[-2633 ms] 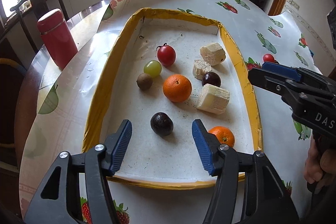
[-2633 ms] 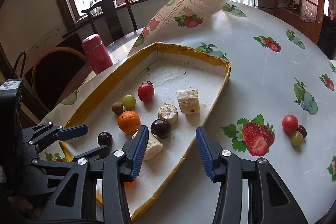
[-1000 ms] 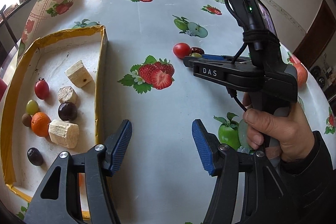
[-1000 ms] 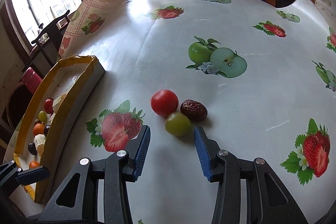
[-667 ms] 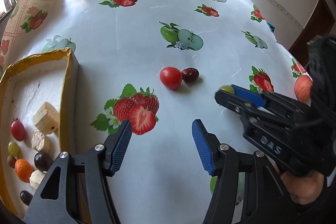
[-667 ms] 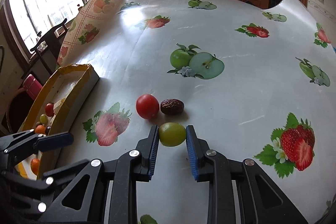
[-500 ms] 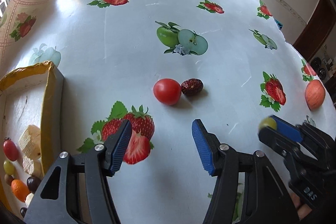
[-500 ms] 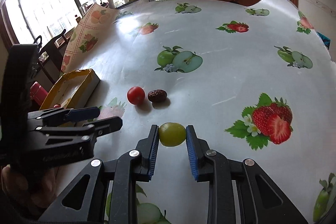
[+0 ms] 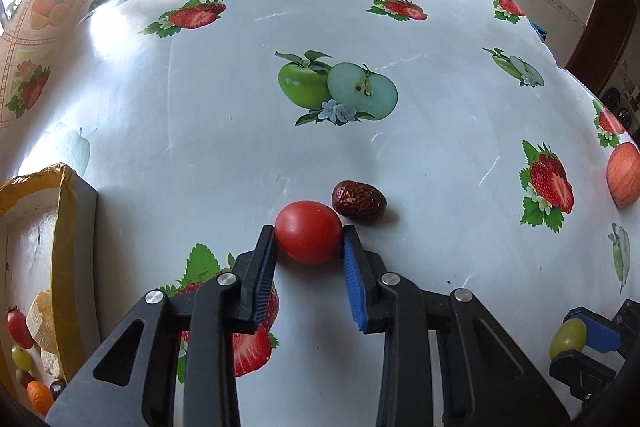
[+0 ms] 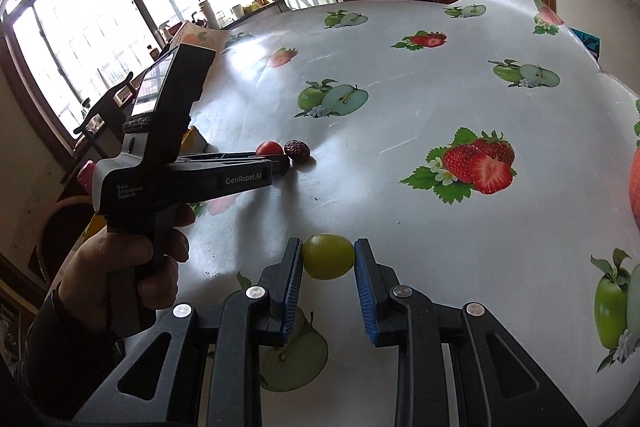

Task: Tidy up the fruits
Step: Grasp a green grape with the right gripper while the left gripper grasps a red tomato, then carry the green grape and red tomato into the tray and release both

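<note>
A red tomato [image 9: 309,231] lies on the fruit-print tablecloth with a wrinkled dark red date [image 9: 359,202] just behind it to the right. My left gripper [image 9: 308,234] is closing around the tomato, and both blue pads touch its sides. The right wrist view shows the same left gripper [image 10: 280,163] low at the tomato [image 10: 269,147] and date [image 10: 297,149]. My right gripper [image 10: 328,259] is shut on a green grape [image 10: 328,256], held above the cloth. That grape [image 9: 568,338] also shows at the lower right of the left wrist view.
A yellow-rimmed tray [image 9: 66,247] at the left edge holds several fruits and pale chunks. A red apple [image 9: 624,179] sits at the far right. A person's hand [image 10: 132,267] grips the left tool. Printed fruit pictures cover the cloth.
My left gripper moved in over the tomato and its jaws narrowed onto it. My right gripper took hold of the green grape and carried it up and away to the right.
</note>
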The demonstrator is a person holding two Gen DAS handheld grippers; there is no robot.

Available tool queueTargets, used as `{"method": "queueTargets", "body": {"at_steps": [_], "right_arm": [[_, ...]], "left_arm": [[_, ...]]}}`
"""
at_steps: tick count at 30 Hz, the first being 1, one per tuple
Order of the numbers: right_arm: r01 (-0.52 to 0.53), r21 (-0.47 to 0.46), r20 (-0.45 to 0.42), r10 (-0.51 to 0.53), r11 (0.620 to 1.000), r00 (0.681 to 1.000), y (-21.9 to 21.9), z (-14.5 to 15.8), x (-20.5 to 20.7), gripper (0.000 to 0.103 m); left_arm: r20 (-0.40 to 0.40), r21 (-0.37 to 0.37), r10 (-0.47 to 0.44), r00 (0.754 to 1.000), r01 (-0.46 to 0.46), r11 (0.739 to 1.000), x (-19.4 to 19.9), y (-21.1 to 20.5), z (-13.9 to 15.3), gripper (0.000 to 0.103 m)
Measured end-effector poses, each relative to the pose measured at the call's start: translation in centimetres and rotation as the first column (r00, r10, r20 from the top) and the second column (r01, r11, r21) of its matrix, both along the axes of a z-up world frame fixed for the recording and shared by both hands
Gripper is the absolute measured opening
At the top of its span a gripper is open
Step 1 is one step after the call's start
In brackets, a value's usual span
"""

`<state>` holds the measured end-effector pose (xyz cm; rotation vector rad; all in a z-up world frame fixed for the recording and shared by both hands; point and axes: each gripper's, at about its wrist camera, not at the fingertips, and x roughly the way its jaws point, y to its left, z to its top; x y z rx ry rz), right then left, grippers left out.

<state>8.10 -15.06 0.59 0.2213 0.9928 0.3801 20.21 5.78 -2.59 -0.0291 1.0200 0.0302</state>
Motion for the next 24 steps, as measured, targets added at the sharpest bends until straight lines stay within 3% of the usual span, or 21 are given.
{"method": "queueTargets", "body": {"at_steps": [8,24], "right_arm": [[-0.007,-0.006,0.005,0.007,1.0,1.0,0.3,0.4,-0.4,0.026],[-0.061,-0.023,0.005,0.061,0.998,0.998,3.1,0.7,-2.6,0.026]], "left_arm": [[-0.008,-0.001,0.017,1.0,-0.017,1.0,-4.0,-0.7,0.4,0.029],[0.076,0.032,0.083,0.994,-0.086,0.996,-13.9,0.2,3.2,0.029]]}}
